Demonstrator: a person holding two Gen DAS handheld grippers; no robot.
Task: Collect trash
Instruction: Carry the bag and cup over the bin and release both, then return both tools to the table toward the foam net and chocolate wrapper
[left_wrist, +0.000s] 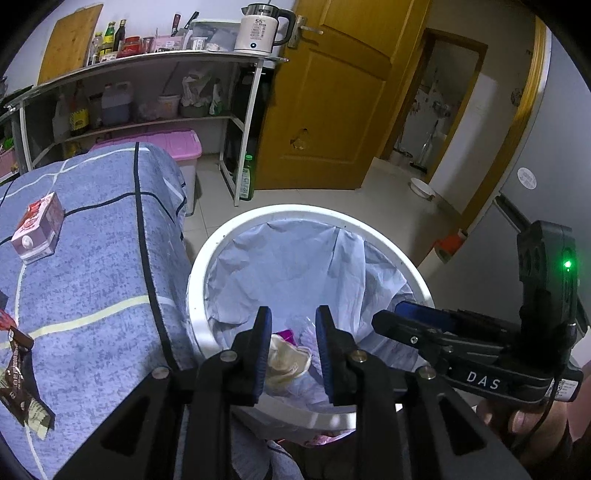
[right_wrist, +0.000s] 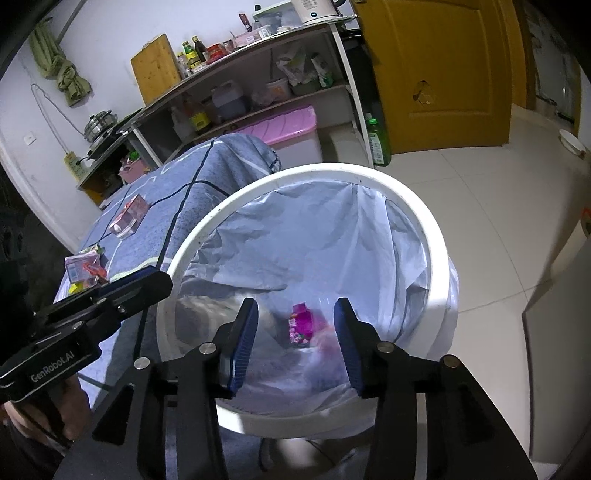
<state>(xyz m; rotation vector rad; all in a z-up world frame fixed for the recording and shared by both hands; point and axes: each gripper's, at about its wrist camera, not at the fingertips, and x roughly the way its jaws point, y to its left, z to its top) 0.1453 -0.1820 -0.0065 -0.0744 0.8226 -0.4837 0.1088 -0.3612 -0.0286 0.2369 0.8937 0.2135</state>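
— Over the white bin, both tongs hang with nothing gripped: the left tongs stand slightly parted, the right tongs wider apart.

— And the trash?

— Down in the bin's pale liner lie a magenta wrapper, its long axis running up and away from the right tongs, and a crumpled beige wad.

— Anything left outside the bin?

— Beside the bin, on the blue-clothed desk, a pink carton lies on its side, long axis pointing away from the bin; brown wrappers lie nearer the desk's edge.
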